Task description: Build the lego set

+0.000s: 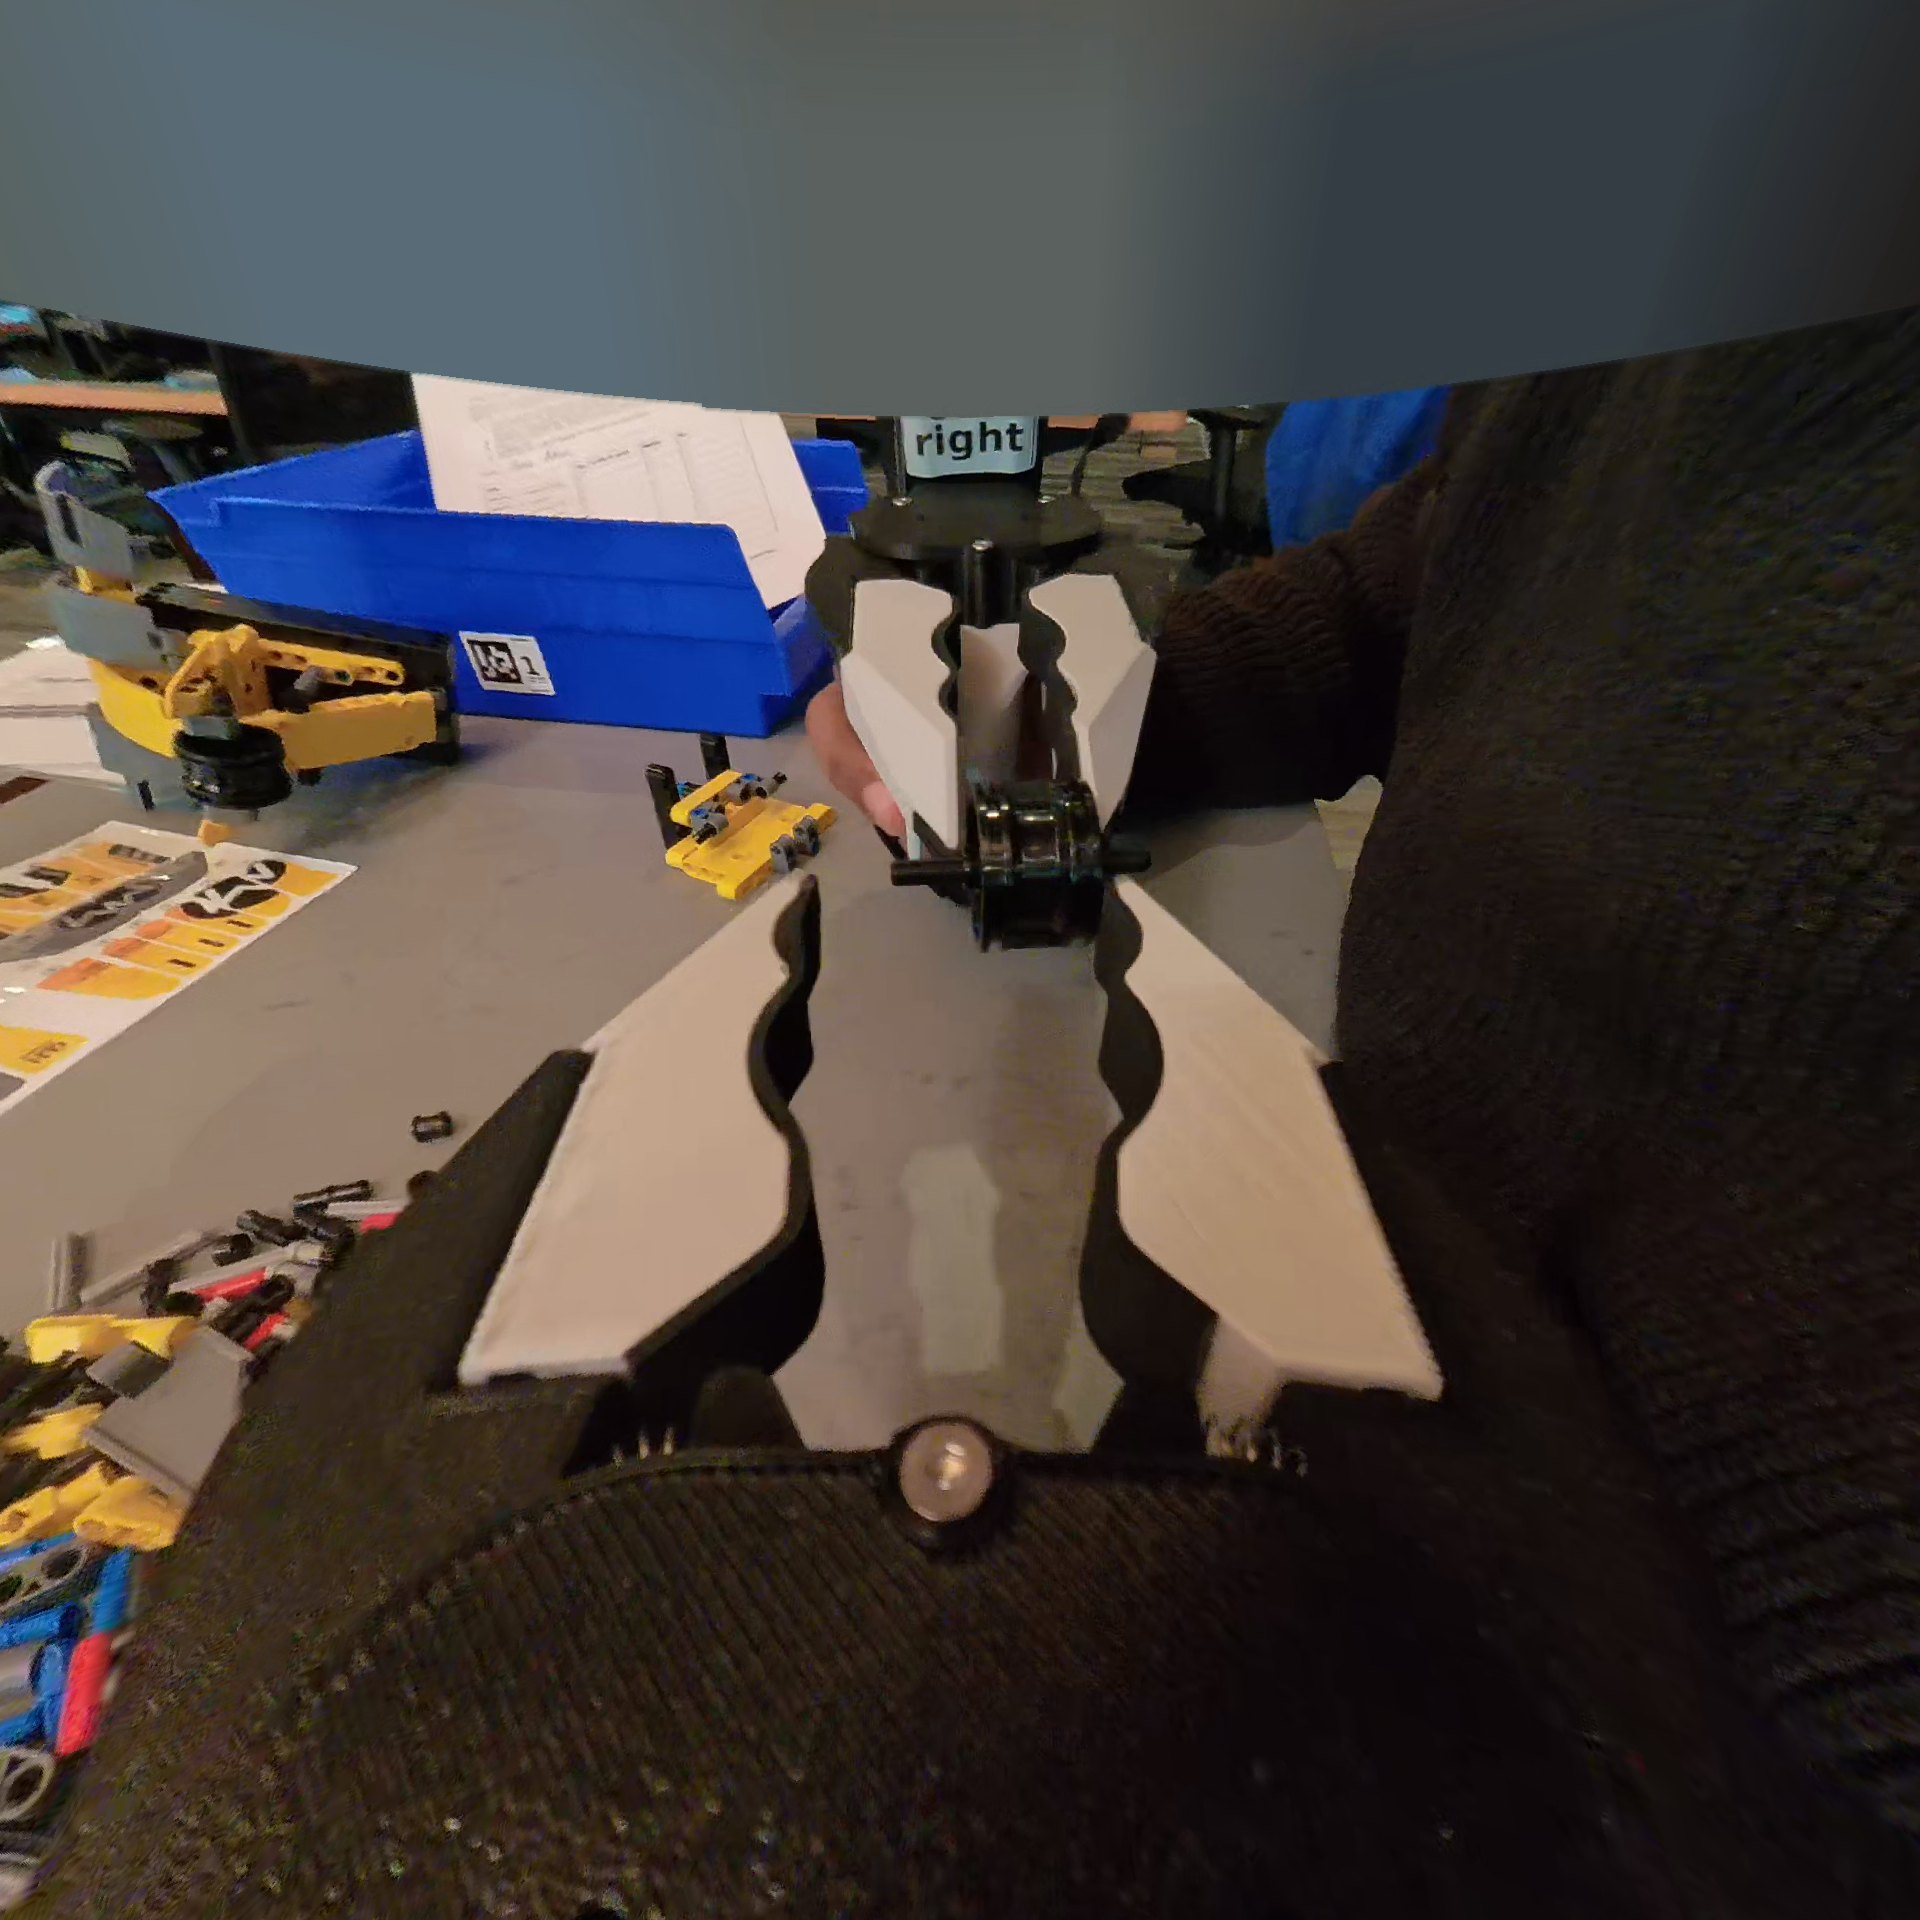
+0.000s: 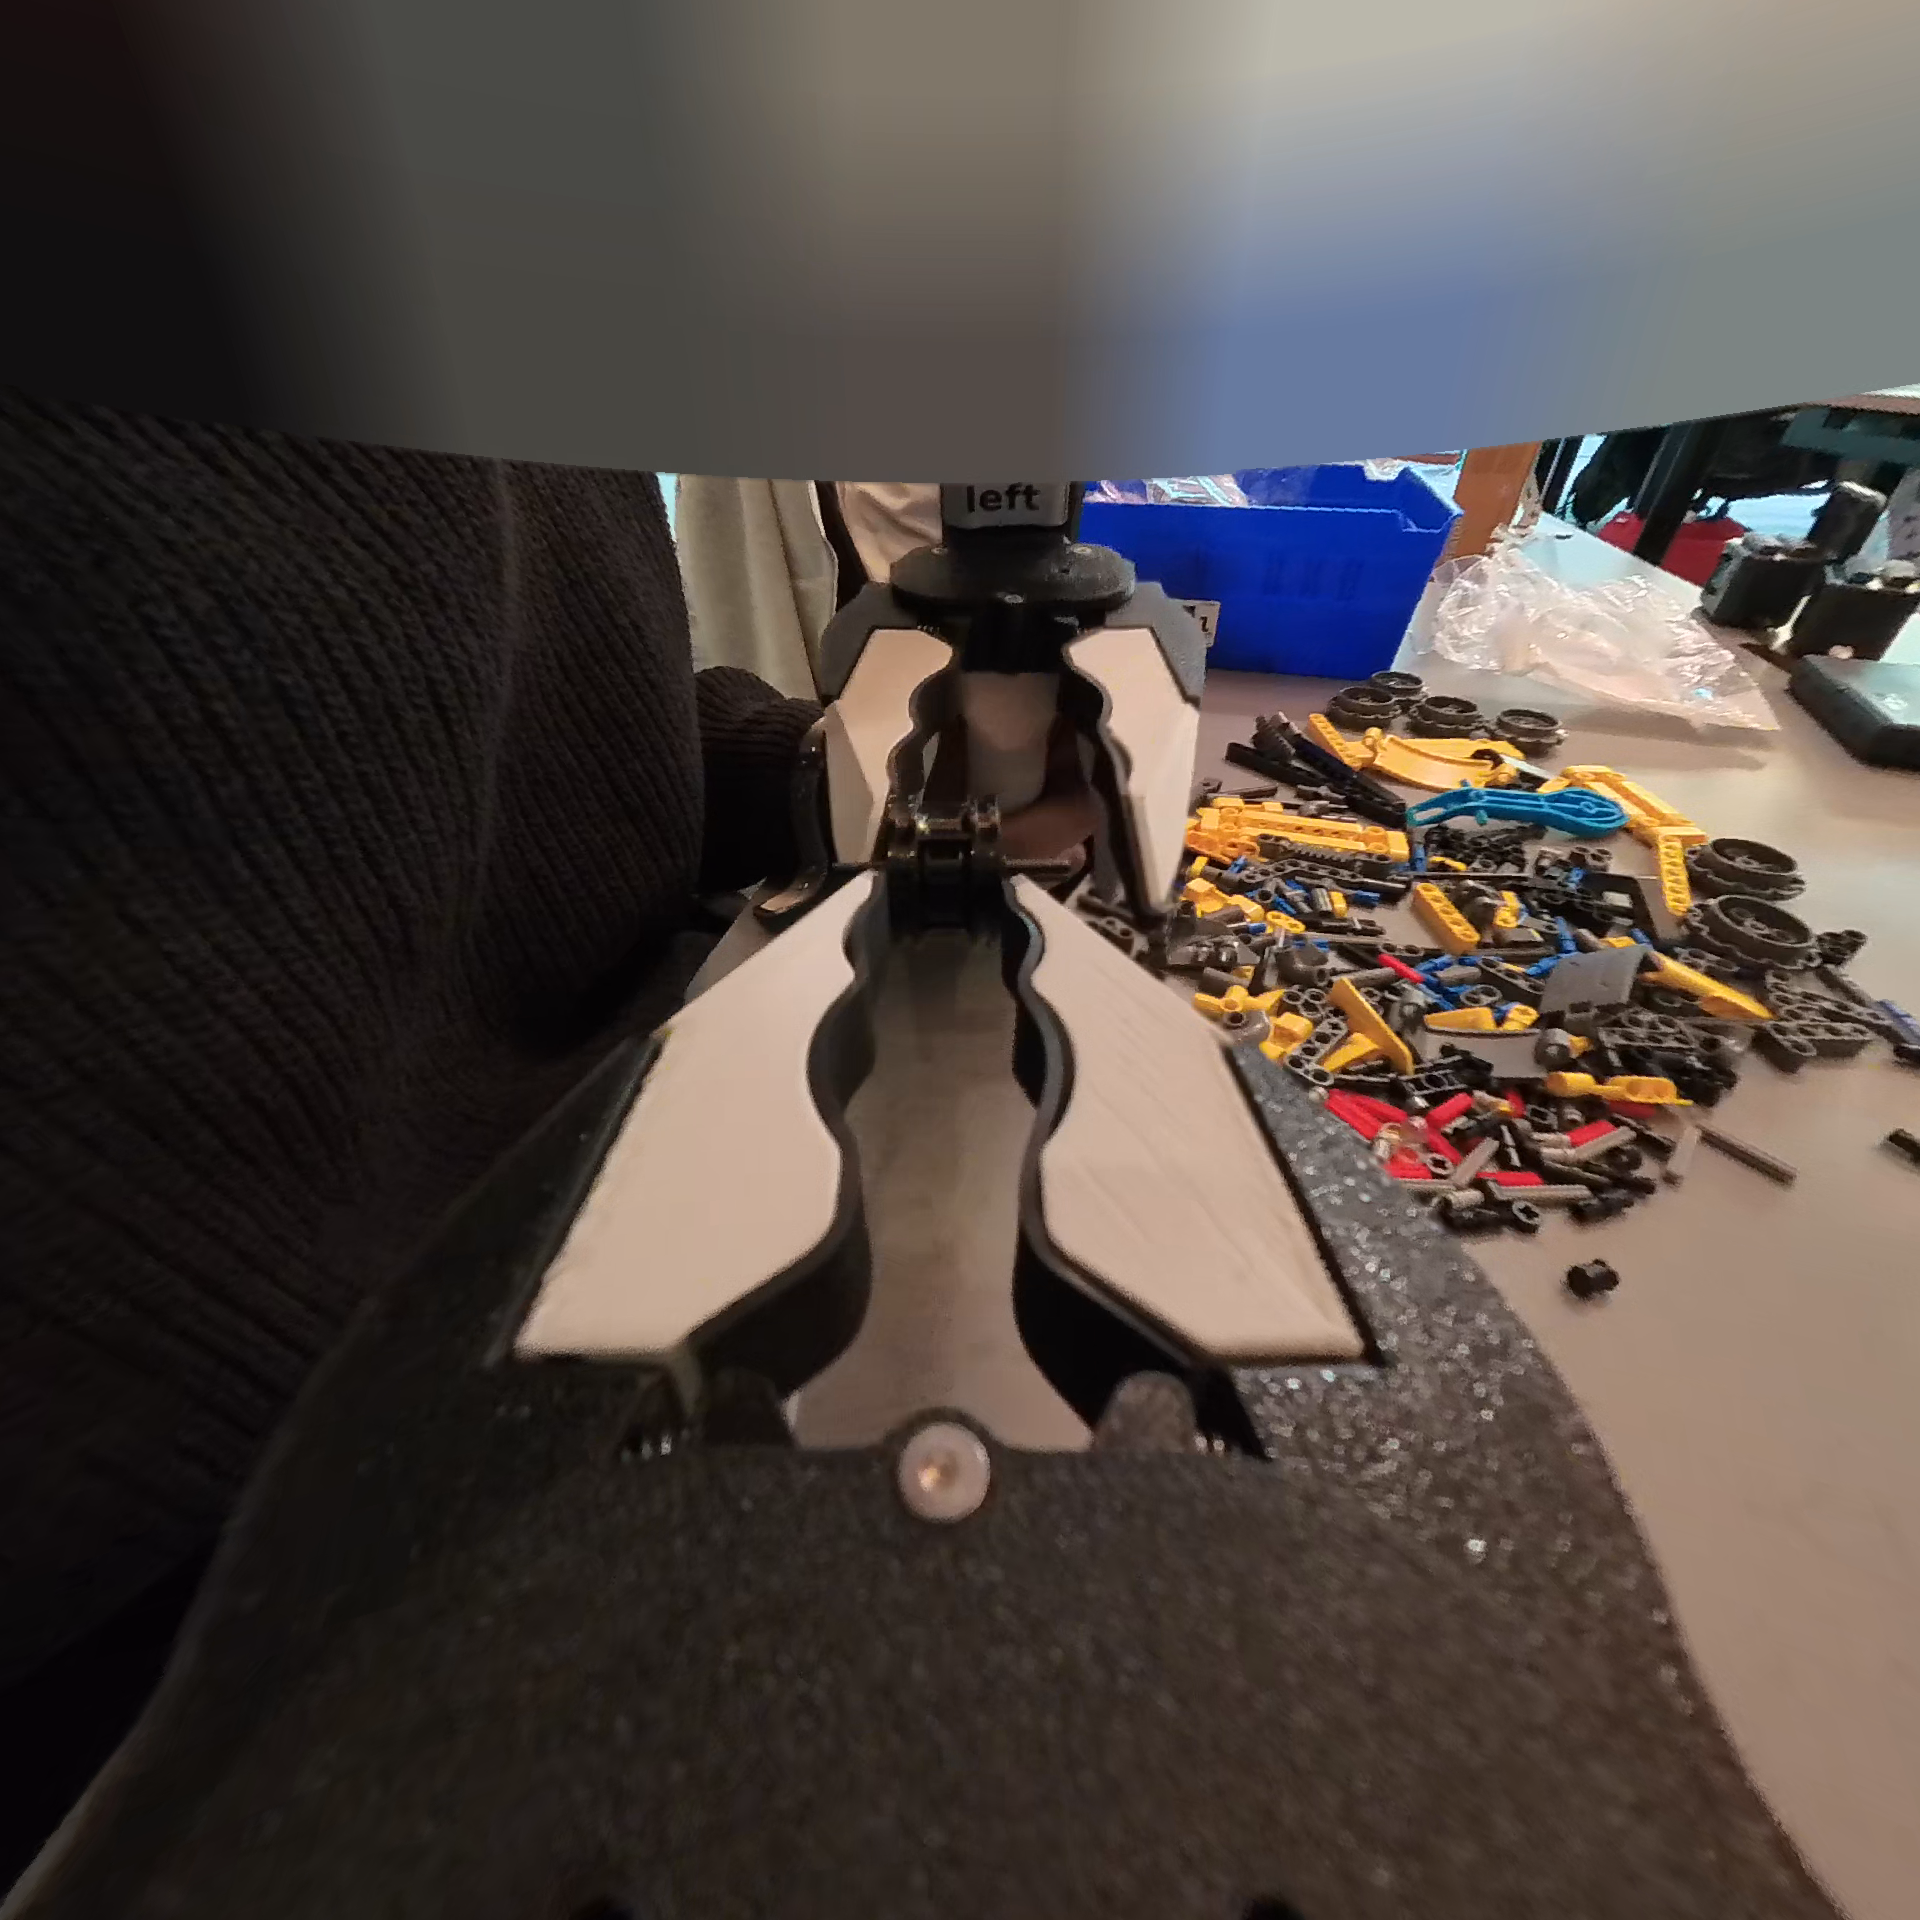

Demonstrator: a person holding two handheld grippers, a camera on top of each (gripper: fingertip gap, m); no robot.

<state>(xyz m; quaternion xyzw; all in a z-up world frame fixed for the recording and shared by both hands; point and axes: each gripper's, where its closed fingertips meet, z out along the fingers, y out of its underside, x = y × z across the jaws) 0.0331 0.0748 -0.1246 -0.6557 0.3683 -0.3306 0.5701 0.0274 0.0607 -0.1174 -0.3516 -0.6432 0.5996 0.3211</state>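
My right gripper (image 2: 940, 883) is shut on a small black wheel hub (image 2: 940, 836) with a black axle through it, held above the grey table (image 2: 1714, 1403). In the left wrist view the hub (image 1: 1034, 862) hangs from the right gripper (image 1: 1013, 831), with axle ends sticking out on both sides. My left gripper (image 1: 961, 899) is open wide and empty. It faces the right gripper, its fingertips just short of the hub on either side. It also shows in the right wrist view (image 2: 1013, 868), open.
A blue bin (image 1: 520, 582) holding a paper, a partly built yellow model (image 1: 239, 686), a small yellow subassembly (image 1: 743, 831) and a printed sheet (image 1: 135, 925) lie to the left. A pile of loose parts (image 2: 1507, 966), a plastic bag (image 2: 1590, 644) and a dark knitted sleeve (image 2: 312, 831) are close by.
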